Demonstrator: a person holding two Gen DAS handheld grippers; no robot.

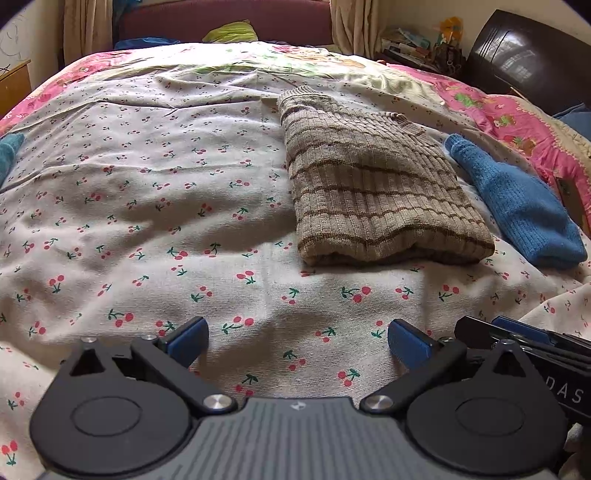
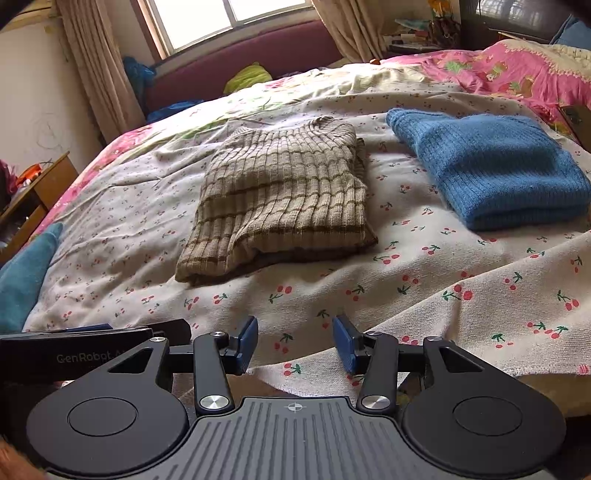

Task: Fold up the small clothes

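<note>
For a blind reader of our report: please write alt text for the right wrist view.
A folded beige striped sweater and a folded blue sweater lie apart on a cherry-print bedsheet. In front, the right tongs are open and hold nothing.

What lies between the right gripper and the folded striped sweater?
Only bare cherry-print sheet. In the right wrist view nothing sits between the right gripper, jaws open and empty, and the striped sweater.

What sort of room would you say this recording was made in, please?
Most likely a home bedroom: a bed under a cherry-print sheet fills the view, a curtained window stands behind it, and folded sweaters, striped and blue, lie on top.
</note>
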